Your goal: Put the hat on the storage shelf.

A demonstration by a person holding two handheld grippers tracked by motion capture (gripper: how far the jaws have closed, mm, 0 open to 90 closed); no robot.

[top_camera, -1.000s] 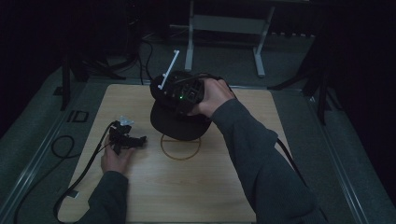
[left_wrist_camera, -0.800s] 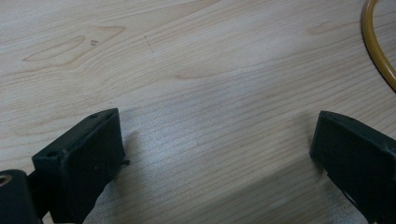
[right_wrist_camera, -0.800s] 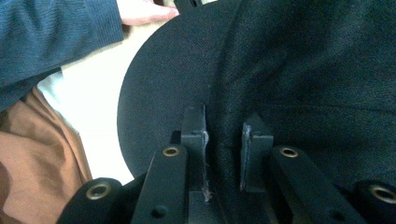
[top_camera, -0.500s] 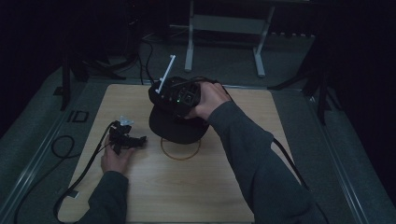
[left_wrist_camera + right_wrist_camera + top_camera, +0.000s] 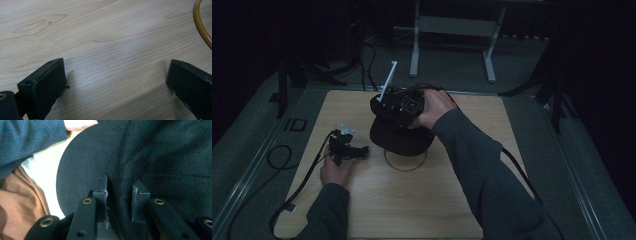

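A black cap (image 5: 401, 141) hangs just above the wooden table (image 5: 447, 200), over a thin yellow ring (image 5: 405, 163) that lies flat on the wood. My right gripper (image 5: 404, 106) holds the cap from above. In the right gripper view its jaws pinch a fold of the cap's black cloth (image 5: 120, 195), with the round brim (image 5: 82, 167) to the left. My left gripper (image 5: 354, 150) rests on the table left of the ring. It is open, jaws wide apart over bare wood (image 5: 115, 80), and an arc of the yellow ring (image 5: 200, 25) shows at the top right.
Black cables (image 5: 287, 200) trail from the left gripper off the table's left edge. A metal stand (image 5: 452, 40) and more cables sit on the dark floor behind the table. A white antenna (image 5: 387, 80) sticks up from the right gripper.
The right gripper has turned a little and sunk slightly with the cap. The left gripper has stayed where it was.
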